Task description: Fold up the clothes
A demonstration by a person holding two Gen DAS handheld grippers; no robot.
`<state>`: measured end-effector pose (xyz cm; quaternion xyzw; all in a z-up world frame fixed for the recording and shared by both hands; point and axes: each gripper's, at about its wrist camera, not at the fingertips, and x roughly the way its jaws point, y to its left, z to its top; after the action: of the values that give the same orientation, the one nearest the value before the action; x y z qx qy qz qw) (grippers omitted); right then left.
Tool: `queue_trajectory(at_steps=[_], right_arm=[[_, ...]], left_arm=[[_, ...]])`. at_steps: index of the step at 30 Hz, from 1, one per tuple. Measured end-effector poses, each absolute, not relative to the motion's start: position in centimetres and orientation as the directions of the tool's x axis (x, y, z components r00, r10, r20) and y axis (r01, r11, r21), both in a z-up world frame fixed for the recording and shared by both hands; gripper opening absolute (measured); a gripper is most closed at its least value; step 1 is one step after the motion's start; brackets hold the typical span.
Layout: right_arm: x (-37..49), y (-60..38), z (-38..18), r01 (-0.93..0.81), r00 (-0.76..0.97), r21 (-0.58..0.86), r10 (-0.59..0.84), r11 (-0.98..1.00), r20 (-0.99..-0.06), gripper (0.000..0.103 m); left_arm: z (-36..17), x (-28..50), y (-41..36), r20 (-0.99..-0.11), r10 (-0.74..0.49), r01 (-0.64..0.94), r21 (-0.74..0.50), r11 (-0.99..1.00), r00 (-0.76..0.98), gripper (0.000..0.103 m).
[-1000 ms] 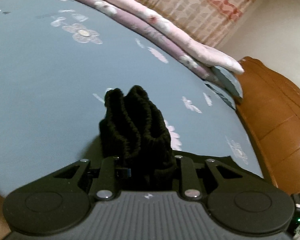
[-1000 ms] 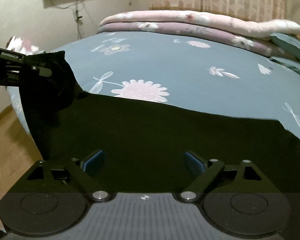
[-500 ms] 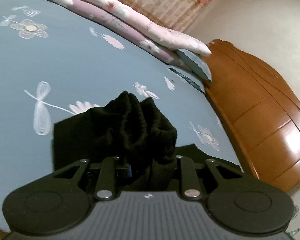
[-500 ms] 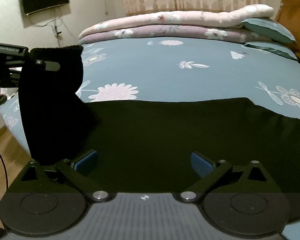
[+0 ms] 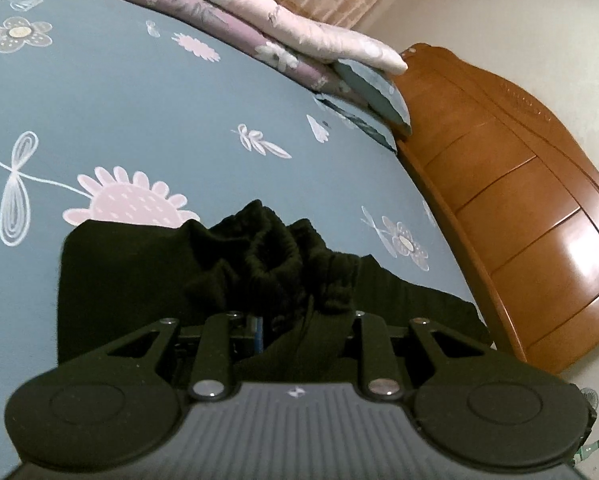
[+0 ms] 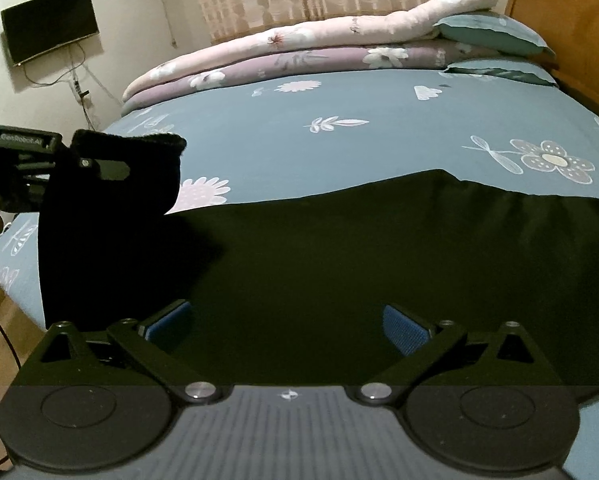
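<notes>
While I hold it: the black garment (image 6: pixel 339 264) lies spread across the blue bedsheet (image 6: pixel 339 140).
My left gripper (image 5: pixel 295 320): jaws pinched on the bunched waistband (image 5: pixel 267 248), lifted off the bed.
My right gripper (image 6: pixel 287 320): jaws spread, blue pads (image 6: pixel 403 326) over flat cloth, gripping nothing.

Bed (image 6: pixel 379 148): black garment (image 6: pixel 379 280), quilts (image 6: pixel 299 48)
</notes>
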<state>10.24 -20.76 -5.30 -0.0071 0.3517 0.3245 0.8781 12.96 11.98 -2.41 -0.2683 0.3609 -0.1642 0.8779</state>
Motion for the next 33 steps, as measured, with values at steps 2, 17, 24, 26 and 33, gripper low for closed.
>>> queue_trajectory(at_steps=[2, 17, 24, 26, 33], right_arm=[[10.4, -21.0, -5.4, -0.571, 0.543, 0.221, 0.565, 0.791, -0.621, 0.103], [10.8, -21.8, -5.8, -0.545, 0.550, 0.226, 0.548, 0.807, -0.630, 0.103], [11.0, -22.4, -5.9, -0.534, 0.554, 0.229, 0.541, 0.814, -0.632, 0.103], [11.1, -22.7, -5.9, -0.527, 0.558, 0.230, 0.537, 0.818, -0.633, 0.103], [11.4, -23.3, -6.0, -0.508, 0.563, 0.239, 0.529, 0.828, -0.635, 0.103]], left_arm=[[-2.6, 13.2, 11.4, -0.556, -0.473, 0.098, -0.572, 0.814, 0.684, 0.024], [-5.0, 13.7, 5.5, -0.654, -0.405, 0.171, -0.393, 0.904, 0.639, 0.024], [-6.4, 14.0, 3.3, -0.701, -0.376, 0.209, -0.316, 0.925, 0.606, 0.024], [-6.8, 13.9, 3.0, -0.710, -0.371, 0.216, -0.303, 0.928, 0.599, 0.024], [-7.7, 13.4, 2.3, -0.732, -0.381, 0.252, -0.287, 0.924, 0.564, 0.042]])
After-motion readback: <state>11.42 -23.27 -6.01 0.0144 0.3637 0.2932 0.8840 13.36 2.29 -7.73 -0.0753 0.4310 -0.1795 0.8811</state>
